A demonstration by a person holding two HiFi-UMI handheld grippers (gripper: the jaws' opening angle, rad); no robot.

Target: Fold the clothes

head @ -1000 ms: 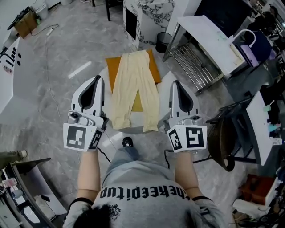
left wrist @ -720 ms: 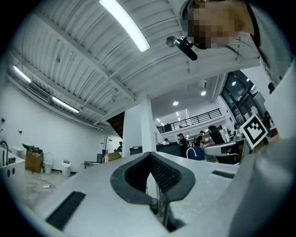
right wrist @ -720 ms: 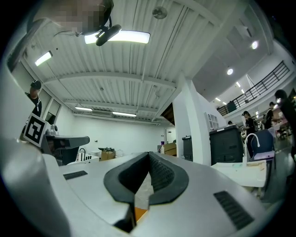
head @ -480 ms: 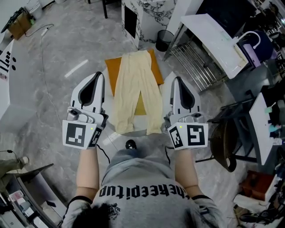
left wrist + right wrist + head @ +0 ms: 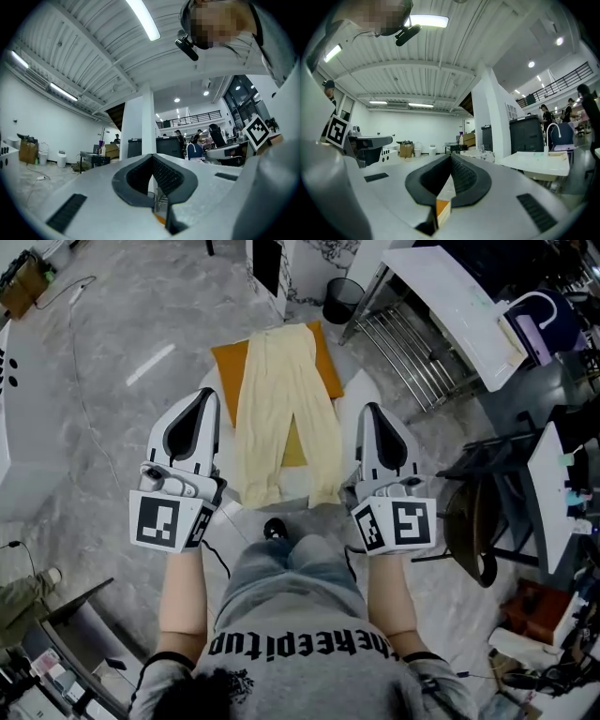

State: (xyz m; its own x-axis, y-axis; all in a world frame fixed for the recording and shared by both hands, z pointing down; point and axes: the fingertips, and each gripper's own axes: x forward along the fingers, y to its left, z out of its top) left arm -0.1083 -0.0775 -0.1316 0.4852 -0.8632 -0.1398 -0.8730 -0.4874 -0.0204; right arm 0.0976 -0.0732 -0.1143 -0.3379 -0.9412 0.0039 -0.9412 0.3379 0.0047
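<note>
Both the left gripper (image 5: 199,397) and the right gripper (image 5: 371,411) hang with jaws pressed together on nothing, flanking the pale yellow trousers (image 5: 281,399) spread flat on an orange mat (image 5: 227,362), and the person has seemingly stepped closer, so folding has yet to begin.

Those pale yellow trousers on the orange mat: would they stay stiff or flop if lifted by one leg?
Probably flop: the trousers lie flat and thin, with soft creases along the legs. They look light for their size. Pushed, they would likely bunch up rather than slide whole across the orange mat.
</note>
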